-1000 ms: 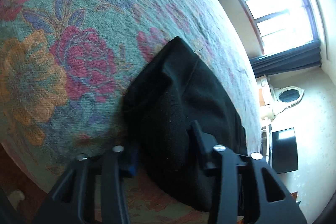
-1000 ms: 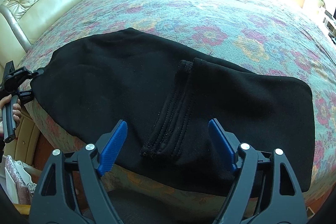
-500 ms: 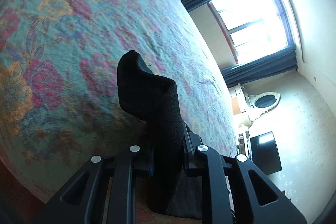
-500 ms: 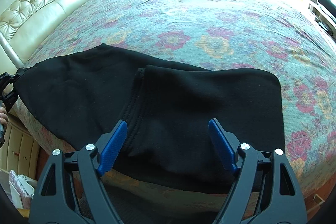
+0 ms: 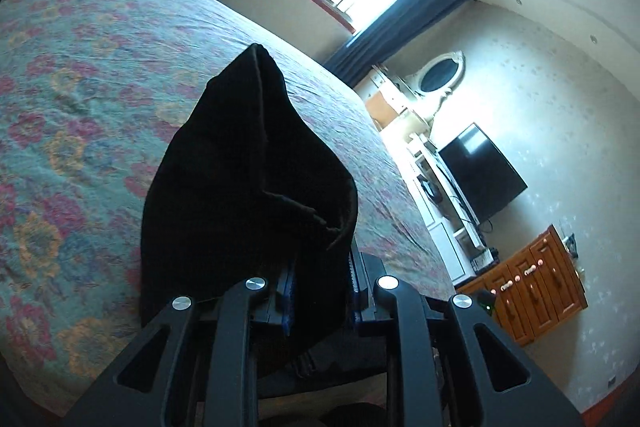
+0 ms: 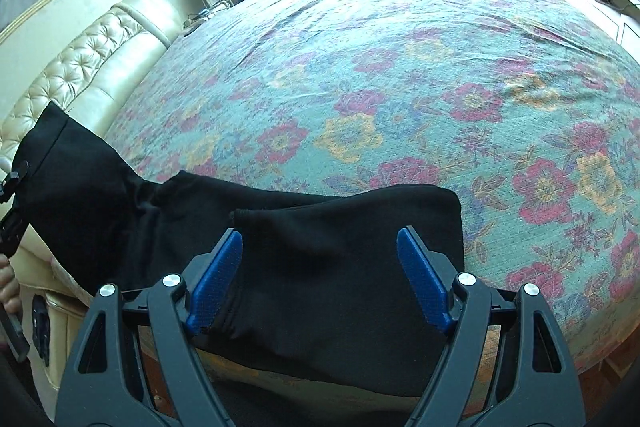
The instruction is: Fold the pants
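The black pants (image 6: pixel 328 259) lie partly folded along the near edge of the bed. My left gripper (image 5: pixel 320 283) is shut on one end of the pants (image 5: pixel 248 179) and holds it lifted off the bed; the cloth stands up in front of the lens and hides the fingertips. In the right wrist view that lifted end (image 6: pixel 60 163) rises at the far left, next to the left gripper. My right gripper (image 6: pixel 320 279) is open, its blue pads (image 6: pixel 216 279) spread just above the folded part, holding nothing.
The floral bedspread (image 6: pixel 400 87) covers the wide bed. A tufted cream headboard (image 6: pixel 80 83) is at the left. A TV (image 5: pixel 480 175), white cabinet and wooden drawers (image 5: pixel 536 283) stand along the far wall beyond the bed. Windows with dark curtains (image 5: pixel 392 19) are behind.
My left gripper closed on the end of the pants and lifted it up off the bed. My right gripper moved closer over the folded part, still open.
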Action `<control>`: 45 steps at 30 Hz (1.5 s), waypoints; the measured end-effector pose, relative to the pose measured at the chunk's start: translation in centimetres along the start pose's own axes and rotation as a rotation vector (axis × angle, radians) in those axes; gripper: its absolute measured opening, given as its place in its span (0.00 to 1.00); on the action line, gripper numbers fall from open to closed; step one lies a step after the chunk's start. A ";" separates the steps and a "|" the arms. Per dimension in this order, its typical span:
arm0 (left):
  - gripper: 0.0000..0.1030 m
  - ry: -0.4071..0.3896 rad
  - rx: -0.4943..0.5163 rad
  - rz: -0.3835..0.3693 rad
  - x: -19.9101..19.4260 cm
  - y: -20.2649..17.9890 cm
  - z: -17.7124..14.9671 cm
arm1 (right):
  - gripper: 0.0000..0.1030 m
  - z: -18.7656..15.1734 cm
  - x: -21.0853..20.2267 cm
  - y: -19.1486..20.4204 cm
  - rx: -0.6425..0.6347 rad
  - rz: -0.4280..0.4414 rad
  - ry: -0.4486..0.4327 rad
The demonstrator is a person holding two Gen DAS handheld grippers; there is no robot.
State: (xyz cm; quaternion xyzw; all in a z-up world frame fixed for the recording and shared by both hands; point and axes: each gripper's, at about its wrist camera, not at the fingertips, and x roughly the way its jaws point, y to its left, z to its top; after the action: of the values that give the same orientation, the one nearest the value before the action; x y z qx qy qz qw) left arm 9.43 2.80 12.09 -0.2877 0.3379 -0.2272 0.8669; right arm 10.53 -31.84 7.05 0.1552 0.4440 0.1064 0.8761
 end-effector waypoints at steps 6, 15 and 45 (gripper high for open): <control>0.20 0.132 0.111 -0.032 7.9 -4.8 -3.8 | 0.78 1.0 -0.4 -3.8 0.141 0.063 0.012; 0.20 0.363 0.144 0.006 17.2 -4.2 -13.1 | 0.78 -0.7 3.1 -7.2 0.311 0.182 0.148; 0.82 0.149 -0.213 0.158 6.1 15.2 -7.2 | 0.84 0.4 13.6 1.6 0.272 0.397 0.452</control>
State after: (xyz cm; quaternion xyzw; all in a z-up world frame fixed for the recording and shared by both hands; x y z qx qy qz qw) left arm 11.34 7.85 -4.98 -0.3328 0.4451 -0.1418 0.8192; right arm 18.72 -25.98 -2.31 0.3266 0.5983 0.2467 0.6888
